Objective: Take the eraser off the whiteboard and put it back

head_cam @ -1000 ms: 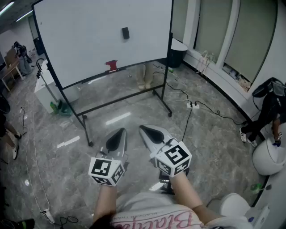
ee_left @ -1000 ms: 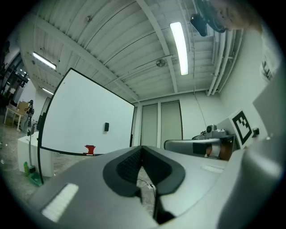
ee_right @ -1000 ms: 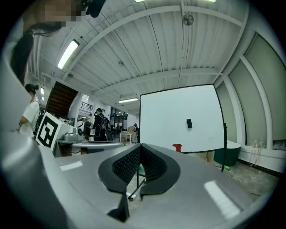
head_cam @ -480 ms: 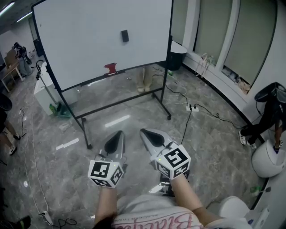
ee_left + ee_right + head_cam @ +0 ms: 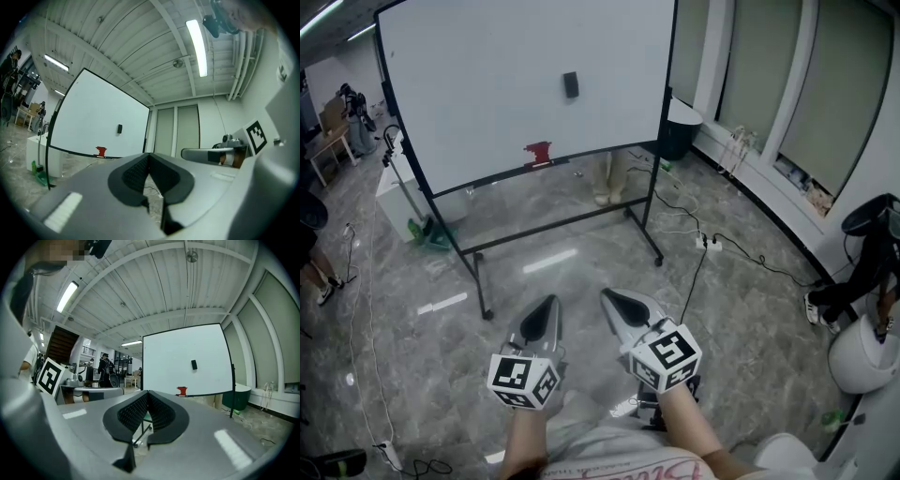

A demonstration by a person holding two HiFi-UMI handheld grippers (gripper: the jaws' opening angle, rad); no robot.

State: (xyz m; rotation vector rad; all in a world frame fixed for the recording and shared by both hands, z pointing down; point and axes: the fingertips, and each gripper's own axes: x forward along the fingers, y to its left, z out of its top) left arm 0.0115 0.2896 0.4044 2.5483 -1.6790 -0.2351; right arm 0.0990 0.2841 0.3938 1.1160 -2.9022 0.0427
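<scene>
Found L gripper (image 5: 547, 306) clenched, pads meeting at the tips, nothing btwn them; confirmed in left gripper view (image 5: 149, 157). Found R gripper (image 5: 611, 298) likewise clenched and empty; confirmed in right gripper view (image 5: 147, 394). Noted both held side by side, tips aimed toward whiteboard (image 5: 487, 84), well apart from it.

Located eraser (image 5: 571, 84) on whiteboard face: small, dark, upright, right of ctr, upper half. Touched by neither gripper. Sighted also in left gripper view (image 5: 120, 128) and right gripper view (image 5: 194, 364).

Noted red item (image 5: 538, 153) at whiteboard's lower edge, below and left of eraser. Could not identify type.

Recorded whiteboard on black floor stand. Noted dark bin (image 5: 680, 127) just beside whiteboard's right post. Noted white cabinet (image 5: 397, 192) near left post, w/ green item (image 5: 427, 232) at left foot of stand. Noted power strip (image 5: 710, 245) w/ cables on floor, fwd and right of whiteboard.
</scene>
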